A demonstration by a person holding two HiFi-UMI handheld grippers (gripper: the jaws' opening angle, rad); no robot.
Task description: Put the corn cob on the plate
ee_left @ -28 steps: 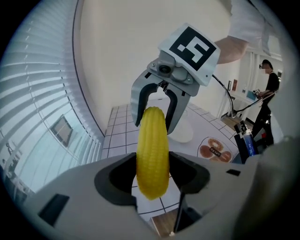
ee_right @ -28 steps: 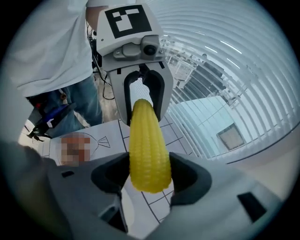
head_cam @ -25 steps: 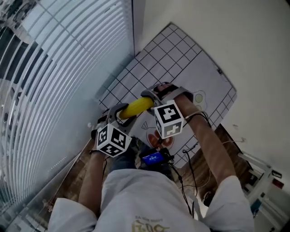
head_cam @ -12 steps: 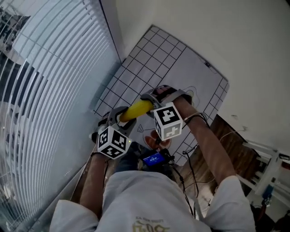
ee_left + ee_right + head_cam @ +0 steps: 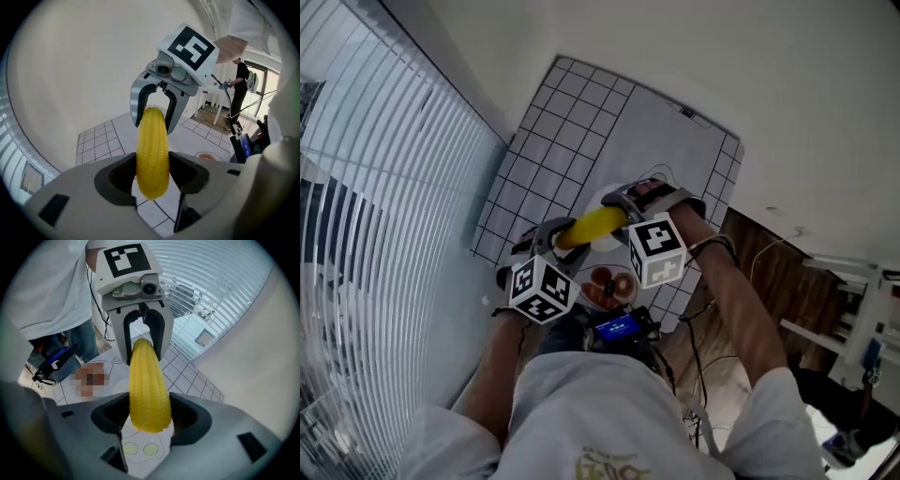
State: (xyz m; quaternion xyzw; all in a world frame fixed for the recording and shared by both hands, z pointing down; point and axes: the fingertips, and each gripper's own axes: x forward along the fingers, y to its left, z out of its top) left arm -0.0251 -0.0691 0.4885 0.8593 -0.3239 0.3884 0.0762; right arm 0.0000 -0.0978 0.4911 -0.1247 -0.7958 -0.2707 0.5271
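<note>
Hidden or unclear: the cob covers most of a pale round shape on the mat. I take this shape for the plate, but I see only slivers of its rim. A reddish-orange patch lies on the mat near the person's waist. I cannot tell whether it is a print or an object, and the right gripper view shows it as a mosaic. Both ends of the cob sit inside the claws, so its tips are partly covered. The mat's near edge is cut off by the person's body.

Claws: the left claw is closed on one end of the cob, with both jaws pressing its sides. The right claw is clamped on the other end, its jaws standing wide to take the cob's girth. Neither holds anything else.

Cob: it is carried in the air between the two claws, above the mat and over the pale round shape. Its long axis runs from claw to claw. In the head view it runs from lower left to upper right and lies close to level. From the right gripper view the end in the left claw looks narrower, though the wide lens may exaggerate this.

Surroundings: slatted blinds run along the left and a plain wall stands beyond the mat. Brown wood shows past the mat's right edge. A drawn outline with two yellowish circles sits on the mat under the right claw. A small device with a blue screen and cables hang at the waist. Another person stands well off. Nothing lies between the cob and the mat below.
</note>
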